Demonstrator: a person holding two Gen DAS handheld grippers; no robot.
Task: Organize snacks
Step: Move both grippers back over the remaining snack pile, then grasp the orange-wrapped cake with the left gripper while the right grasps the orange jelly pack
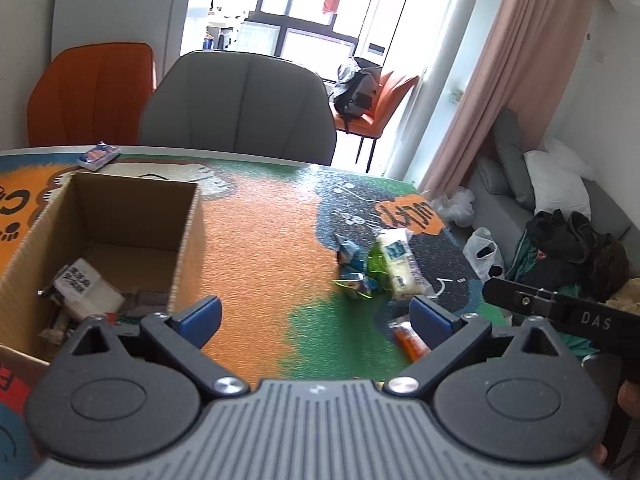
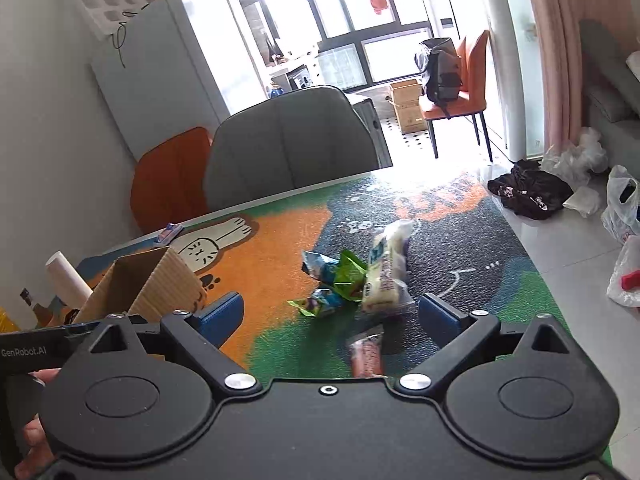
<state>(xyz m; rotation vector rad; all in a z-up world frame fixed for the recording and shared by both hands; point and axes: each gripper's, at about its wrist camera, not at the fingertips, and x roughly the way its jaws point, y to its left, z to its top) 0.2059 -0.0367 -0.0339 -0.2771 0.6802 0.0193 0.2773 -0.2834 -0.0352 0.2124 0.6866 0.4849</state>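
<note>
Both the left hand-held gripper and the right hand-held gripper gape wide, holding nothing. The snack packets lie heaped on the tabletop, right of the cardboard box, which holds a few packets.

Open mat between cardboard box and snack pile: wide clear lane, nothing on it. Box stands at left, tall walls, top open; packets already inside on floor of box. Snack pile clustered mid-table, white packet lying over green wrapper. Orange-red packet lies near table edge, just before pile. Small blue packet at far edge, well apart. Grey chair backs far side.
</note>
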